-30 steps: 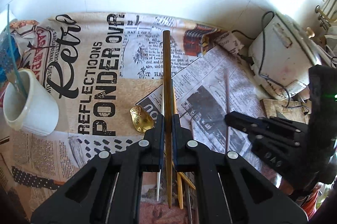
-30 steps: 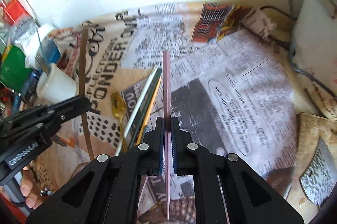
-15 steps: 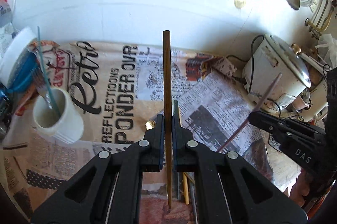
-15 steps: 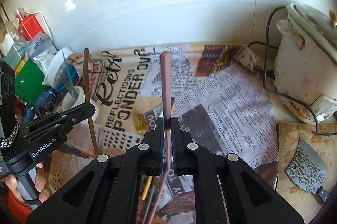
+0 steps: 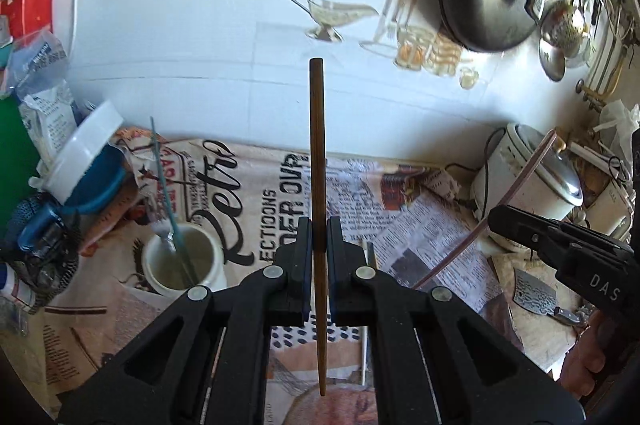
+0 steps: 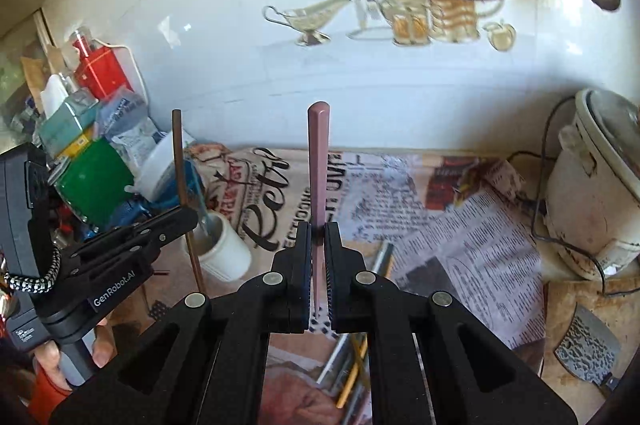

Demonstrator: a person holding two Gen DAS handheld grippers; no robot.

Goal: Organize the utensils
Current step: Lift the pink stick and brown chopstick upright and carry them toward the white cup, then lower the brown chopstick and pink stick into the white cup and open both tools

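Note:
My left gripper [image 5: 319, 231] is shut on a brown wooden chopstick [image 5: 317, 145] that stands upright above the newspaper-covered counter [image 5: 420, 225]. My right gripper [image 6: 317, 229] is shut on a pink chopstick [image 6: 318, 161], also upright. Each gripper shows in the other's view: the right one [image 5: 496, 215] with the pink chopstick [image 5: 532, 165], the left one [image 6: 188, 215] with the brown chopstick [image 6: 180, 161]. A white cup [image 5: 182, 261] at the left holds a fork and a teal stick. More utensils [image 6: 352, 357] lie on the paper under the right gripper.
Packets, a white lid and a green box [image 6: 94, 185] crowd the left edge. A white rice cooker [image 6: 596, 193] with a black cord stands at the right, a cleaver [image 6: 586, 349] on a board in front of it. A dark pan [image 5: 486, 5] hangs on the tiled wall.
Both grippers have risen from the counter and tilted up, each still holding its chopstick. The wall and hanging pan have come into view. The cup now looks nearer the left gripper.

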